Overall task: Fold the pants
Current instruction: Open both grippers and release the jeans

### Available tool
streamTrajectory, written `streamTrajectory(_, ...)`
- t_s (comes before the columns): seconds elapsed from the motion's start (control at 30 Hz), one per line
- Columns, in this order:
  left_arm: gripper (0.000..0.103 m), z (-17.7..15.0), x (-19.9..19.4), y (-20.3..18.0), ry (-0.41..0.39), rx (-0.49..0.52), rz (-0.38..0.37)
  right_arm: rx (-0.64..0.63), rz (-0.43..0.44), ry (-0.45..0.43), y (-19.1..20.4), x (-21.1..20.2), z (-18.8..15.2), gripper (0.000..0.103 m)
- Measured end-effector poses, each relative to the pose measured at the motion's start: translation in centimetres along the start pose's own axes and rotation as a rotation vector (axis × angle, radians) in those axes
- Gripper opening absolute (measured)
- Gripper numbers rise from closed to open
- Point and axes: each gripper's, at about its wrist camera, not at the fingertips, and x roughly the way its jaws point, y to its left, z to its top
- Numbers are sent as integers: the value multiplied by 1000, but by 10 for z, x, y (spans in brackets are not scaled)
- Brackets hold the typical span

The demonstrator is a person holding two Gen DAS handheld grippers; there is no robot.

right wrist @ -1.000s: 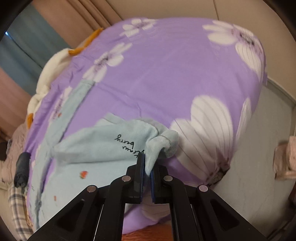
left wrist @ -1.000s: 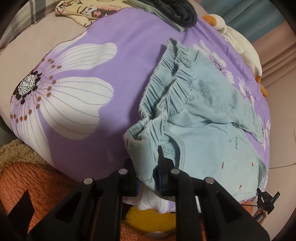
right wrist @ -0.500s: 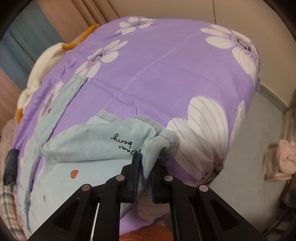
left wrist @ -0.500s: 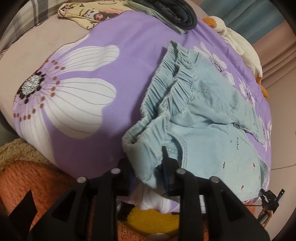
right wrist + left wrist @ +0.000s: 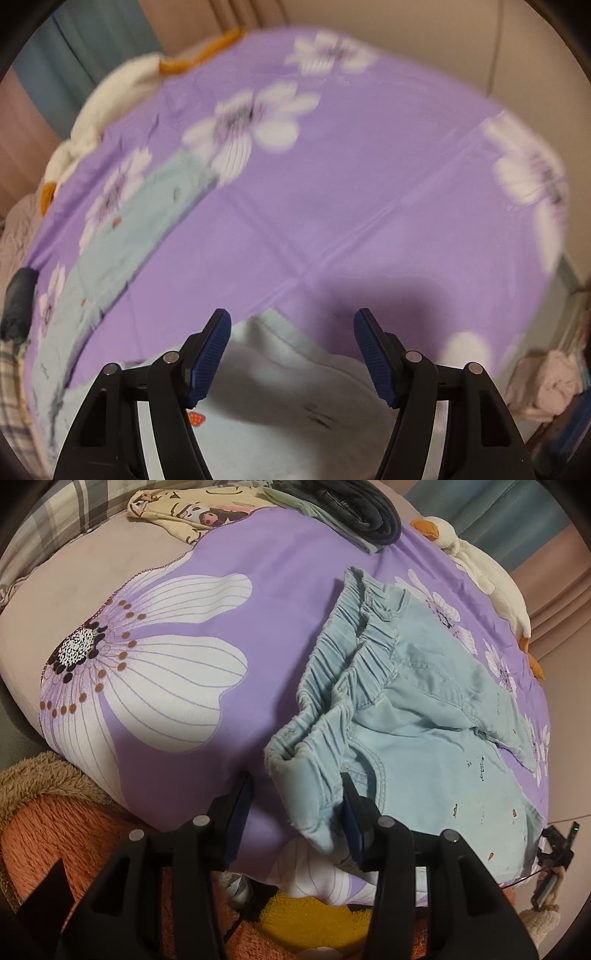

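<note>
Light blue denim pants (image 5: 424,716) with a gathered elastic waistband lie on a purple flowered sheet (image 5: 258,590). My left gripper (image 5: 297,801) is open at the sheet's near edge; the waistband corner (image 5: 314,786) lies loose between its fingers. In the right wrist view, a pant leg end (image 5: 288,373) lies under my right gripper (image 5: 291,332), which is open and empty. The other leg (image 5: 122,251) stretches away to the left. This view is blurred.
Folded dark clothes (image 5: 362,513) and a yellow printed garment (image 5: 192,513) lie at the far end. A white plush goose (image 5: 491,590) lies along the right side. An orange fuzzy rug (image 5: 74,834) lies below the near edge. A pink bundle (image 5: 550,384) sits on the floor.
Both grippers have opened and let go of the pants. The waistband corner and the leg end have dropped onto the sheet. The right gripper has moved over the leg end.
</note>
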Motion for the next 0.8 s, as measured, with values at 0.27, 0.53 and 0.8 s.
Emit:
streamTrajectory(0.27, 46, -1, 0, -1, -4, 14, 12, -61, -28, -95, 19, -7, -14, 15)
streamTrajectory(0.53, 47, 0, 3, -2, -10, 15, 6, 37, -175, -248, -1, -29, 3, 14)
streamTrajectory(0.8, 47, 1, -20, -5, -53, 6, 12, 55, -202, -260, -6, -44, -4, 14)
